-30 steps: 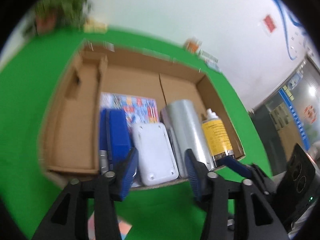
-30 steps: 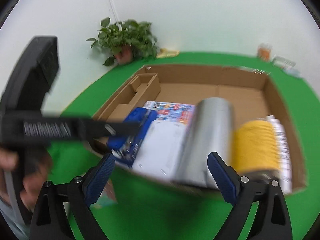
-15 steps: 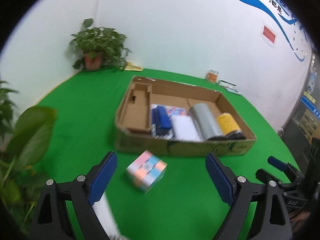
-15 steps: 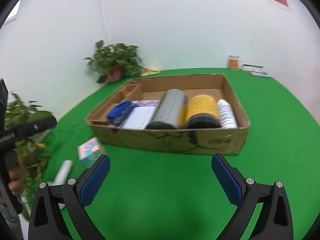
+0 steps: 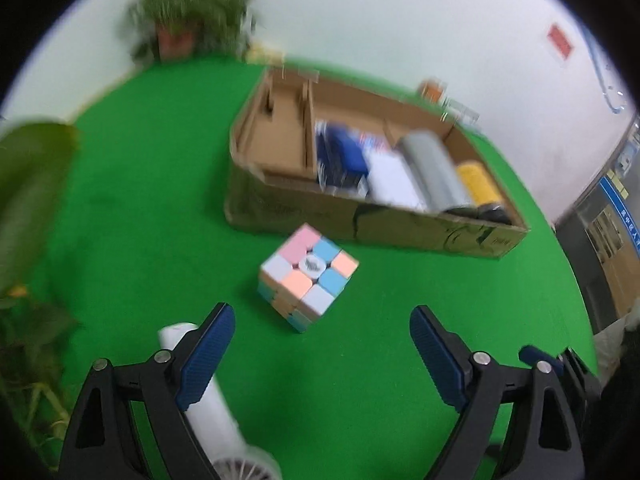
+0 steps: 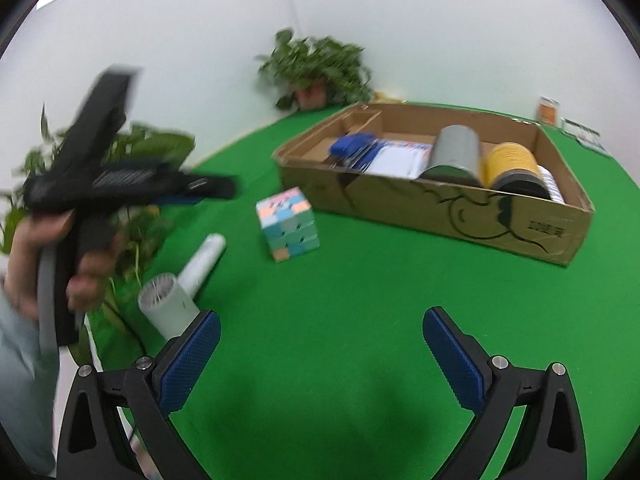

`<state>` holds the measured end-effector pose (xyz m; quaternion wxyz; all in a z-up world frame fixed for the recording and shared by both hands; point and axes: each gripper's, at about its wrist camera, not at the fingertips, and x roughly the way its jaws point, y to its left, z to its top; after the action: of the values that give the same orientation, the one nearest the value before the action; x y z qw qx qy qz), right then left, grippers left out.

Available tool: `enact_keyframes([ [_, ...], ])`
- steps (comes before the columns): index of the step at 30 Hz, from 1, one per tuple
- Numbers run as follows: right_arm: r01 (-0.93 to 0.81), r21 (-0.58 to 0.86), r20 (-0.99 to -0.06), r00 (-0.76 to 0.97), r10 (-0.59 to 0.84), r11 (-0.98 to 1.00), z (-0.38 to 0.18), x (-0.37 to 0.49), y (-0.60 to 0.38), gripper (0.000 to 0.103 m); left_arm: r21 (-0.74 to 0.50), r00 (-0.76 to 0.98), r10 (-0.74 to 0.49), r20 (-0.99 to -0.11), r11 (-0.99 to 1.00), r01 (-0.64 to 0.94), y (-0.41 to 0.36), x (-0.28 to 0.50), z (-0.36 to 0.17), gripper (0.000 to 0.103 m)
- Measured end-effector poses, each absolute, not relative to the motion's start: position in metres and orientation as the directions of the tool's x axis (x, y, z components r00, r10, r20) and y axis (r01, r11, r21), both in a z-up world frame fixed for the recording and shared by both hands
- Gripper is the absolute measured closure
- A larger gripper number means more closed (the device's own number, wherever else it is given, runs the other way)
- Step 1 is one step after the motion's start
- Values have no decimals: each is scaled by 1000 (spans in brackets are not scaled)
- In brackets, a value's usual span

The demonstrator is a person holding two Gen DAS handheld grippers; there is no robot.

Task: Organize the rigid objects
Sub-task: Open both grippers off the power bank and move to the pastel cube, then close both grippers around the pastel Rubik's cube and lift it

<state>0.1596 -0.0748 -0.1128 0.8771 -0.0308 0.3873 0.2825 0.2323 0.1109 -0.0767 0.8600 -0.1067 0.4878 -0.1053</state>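
A pastel puzzle cube [image 5: 308, 276] [image 6: 289, 225] sits on the green cloth just in front of the cardboard box [image 5: 400, 232] [image 6: 440, 208]. The box holds a blue item, a white device, a grey cylinder [image 6: 456, 148] and a yellow can [image 6: 512, 160]. My left gripper [image 5: 322, 344] hovers short of the cube, its jaws wide and closing slightly, with nothing between them. A white hair dryer [image 5: 208, 408] [image 6: 188, 280] lies under its left finger. My right gripper [image 6: 322, 344] is open over bare cloth, away from the cube.
A potted plant [image 5: 188, 20] [image 6: 316, 68] stands at the far table edge. Large leaves [image 5: 28, 184] crowd the left side. In the right wrist view a hand [image 6: 48, 264] grips the left tool's handle. Small boxes [image 6: 548, 110] sit behind the carton.
Both cameras pulled back from the box, bringing the cube and the hair dryer into view. The left jaws stand much wider than a second ago. The left view has dipped toward the cube.
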Motion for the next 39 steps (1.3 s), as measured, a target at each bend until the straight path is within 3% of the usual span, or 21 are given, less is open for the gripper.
enact_keyframes([
  [5, -576, 168, -710, 492, 503, 800, -124, 187, -56, 1, -379, 373, -352, -858, 926, 3, 119, 260, -113, 20],
  [9, -624, 233, -723, 402, 562, 746, -136, 236, -28, 5, -488, 325, -450, -832, 872, -41, 127, 271, -126, 24],
  [15, -679, 239, -739, 337, 583, 695, -159, 291, 12, 11, -554, 264, -514, -816, 826, -102, 136, 288, -150, 28],
  [17, -700, 264, -734, 300, 610, 663, -163, 302, 22, 16, -576, 257, -538, -803, 812, -98, 137, 288, -154, 33],
  [18, -708, 287, -729, 275, 626, 645, -165, 306, 26, 21, -573, 254, -535, -806, 814, -101, 137, 289, -156, 36],
  [19, -714, 312, -732, 241, 638, 627, -170, 311, 32, 33, -575, 254, -537, -804, 812, -101, 138, 289, -158, 41],
  [21, -727, 303, -756, 210, 620, 616, -178, 315, 44, 41, -586, 256, -548, -797, 804, -101, 142, 289, -158, 45],
  [30, -699, 220, -770, 304, 561, 681, -185, 298, 49, 43, -555, 247, -534, -809, 831, -20, 129, 284, -155, 45],
  [39, -671, 179, -693, 433, 576, 720, -154, 253, 12, 43, -535, 247, -535, -808, 842, 75, 90, 255, -144, 45],
])
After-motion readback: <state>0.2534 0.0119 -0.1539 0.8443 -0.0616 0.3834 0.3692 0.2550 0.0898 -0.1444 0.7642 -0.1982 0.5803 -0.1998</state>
